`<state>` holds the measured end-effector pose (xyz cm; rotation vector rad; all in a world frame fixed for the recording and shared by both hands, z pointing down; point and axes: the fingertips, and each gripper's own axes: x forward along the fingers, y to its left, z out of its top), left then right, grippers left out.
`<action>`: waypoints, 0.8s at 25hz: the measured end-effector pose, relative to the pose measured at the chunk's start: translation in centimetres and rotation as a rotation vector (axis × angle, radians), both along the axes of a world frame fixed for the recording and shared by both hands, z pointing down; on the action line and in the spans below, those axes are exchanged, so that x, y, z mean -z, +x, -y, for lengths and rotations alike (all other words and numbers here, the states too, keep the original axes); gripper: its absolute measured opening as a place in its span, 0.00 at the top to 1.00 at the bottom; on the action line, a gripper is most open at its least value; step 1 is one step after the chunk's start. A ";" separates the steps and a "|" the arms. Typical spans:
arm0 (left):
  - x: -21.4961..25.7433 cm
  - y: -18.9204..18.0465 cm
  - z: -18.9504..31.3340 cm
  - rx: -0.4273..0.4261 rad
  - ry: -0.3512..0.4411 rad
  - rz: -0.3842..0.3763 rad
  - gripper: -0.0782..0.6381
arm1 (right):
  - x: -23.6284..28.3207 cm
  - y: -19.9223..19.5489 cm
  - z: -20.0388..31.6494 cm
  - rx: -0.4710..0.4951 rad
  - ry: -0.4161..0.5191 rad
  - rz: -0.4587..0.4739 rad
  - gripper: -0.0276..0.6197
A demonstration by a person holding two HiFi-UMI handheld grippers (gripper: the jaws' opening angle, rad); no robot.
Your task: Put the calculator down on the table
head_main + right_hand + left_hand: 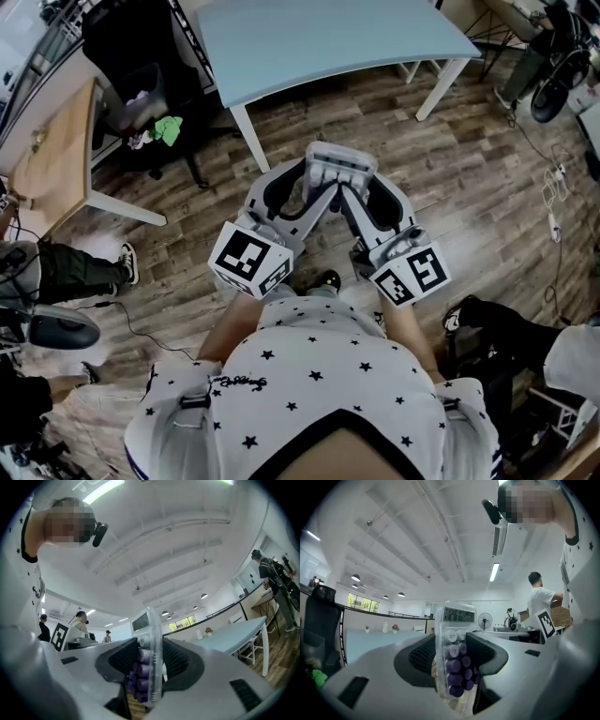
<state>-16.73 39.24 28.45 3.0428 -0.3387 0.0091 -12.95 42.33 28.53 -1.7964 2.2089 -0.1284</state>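
left tool and right tool both clamp calculator over floor; release short of table edge risks a drop.

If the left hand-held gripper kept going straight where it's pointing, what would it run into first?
The calculator already clamped in its jaws; beyond it, probably the light blue table, though depth is unclear.

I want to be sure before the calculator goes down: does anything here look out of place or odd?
Nothing looks spilled or damaged. The one odd thing: the calculator is clamped by both the left gripper and the right gripper, over the wooden floor, short of the blue table.
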 end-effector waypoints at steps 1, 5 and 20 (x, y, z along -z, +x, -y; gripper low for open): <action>0.0 0.4 -0.1 -0.001 0.001 0.001 0.59 | 0.0 0.4 -0.1 -0.001 -0.001 0.000 0.73; -0.3 1.6 -0.7 0.000 0.003 0.007 0.59 | -0.3 1.6 -0.7 -0.001 0.001 0.003 0.73; -1.3 6.0 1.4 -0.038 -0.011 0.014 0.59 | -1.3 5.9 1.3 -0.039 -0.020 0.019 0.73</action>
